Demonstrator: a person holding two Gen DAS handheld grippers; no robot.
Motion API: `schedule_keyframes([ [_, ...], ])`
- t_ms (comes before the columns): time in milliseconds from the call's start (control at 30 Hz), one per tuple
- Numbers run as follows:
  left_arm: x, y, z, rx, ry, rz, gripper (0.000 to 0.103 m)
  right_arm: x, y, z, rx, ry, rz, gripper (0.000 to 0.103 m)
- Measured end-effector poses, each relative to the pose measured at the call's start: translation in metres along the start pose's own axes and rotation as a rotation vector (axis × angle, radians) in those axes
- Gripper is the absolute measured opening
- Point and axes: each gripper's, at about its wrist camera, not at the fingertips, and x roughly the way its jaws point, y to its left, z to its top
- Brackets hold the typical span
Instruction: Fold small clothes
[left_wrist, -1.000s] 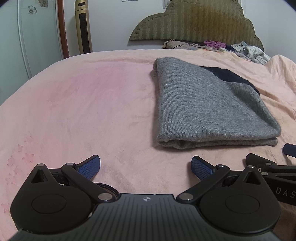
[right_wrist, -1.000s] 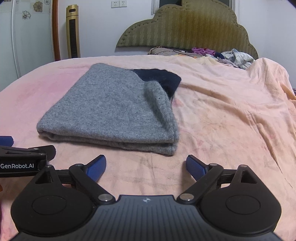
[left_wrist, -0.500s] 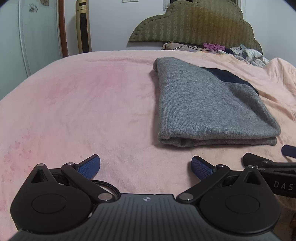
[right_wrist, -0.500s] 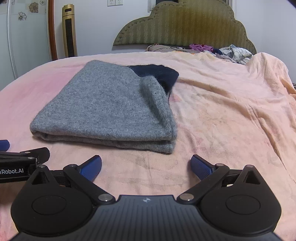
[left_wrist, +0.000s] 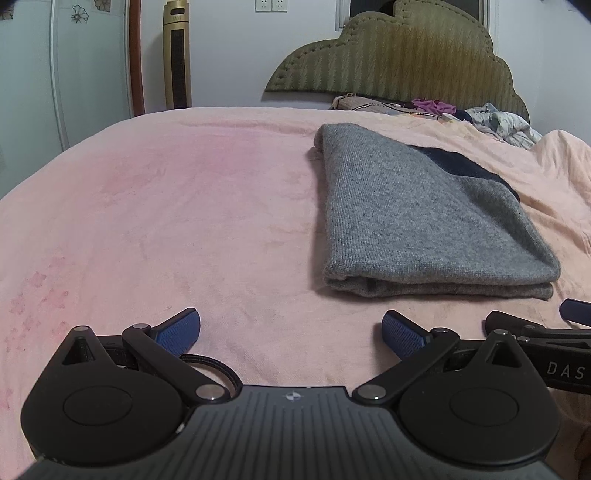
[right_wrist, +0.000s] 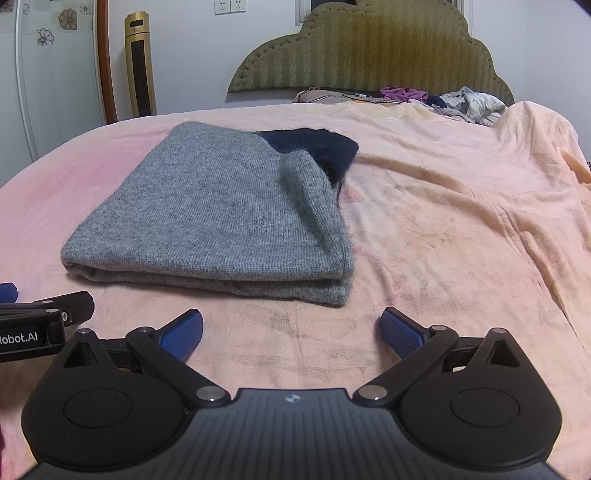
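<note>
Sweater (left_wrist: 424, 221) of grey knit lies folded into a thick rectangle on the bed (left_wrist: 184, 221), with its doubled edges stacked along the near side and a dark navy part (right_wrist: 314, 147) showing at its far right corner. It rests flat on the pink blanket, nothing touching it.

Both grippers hover low over the blanket on the near side of the sweater, side by side. The left gripper (left_wrist: 290, 328) sits near and to the left of the fold, its blue-padded fingers (left_wrist: 177, 330) spread wide apart with only bare blanket between them; it has hold of nothing. The right gripper (right_wrist: 291, 328) faces the sweater's near right corner, its jaws equally wide, and it too grips nothing. Each gripper shows in the other's view: the right one's black finger juts in at the right edge of the left wrist view, and the left one's finger, with white lettering, juts in at the left edge of the right wrist view. Neither touches the sweater.

At the far end of the bed stands an olive padded headboard (right_wrist: 369, 48) with a scalloped top. A loose heap of clothes (right_wrist: 443, 98) lies just in front of it, well apart from the folded sweater. On the far left, against the wall, stands a tall gold tower fan (left_wrist: 178, 55), beside a reddish-brown frame (left_wrist: 136, 55).
</note>
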Motion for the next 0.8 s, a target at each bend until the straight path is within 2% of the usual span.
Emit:
schedule_keyframes([
  [800,0.0043,-0.0019,0.0011,0.030,0.017,-0.005,0.103,0.0004,0.0002,0.0001,0.001,0.000,0.001,0.103],
])
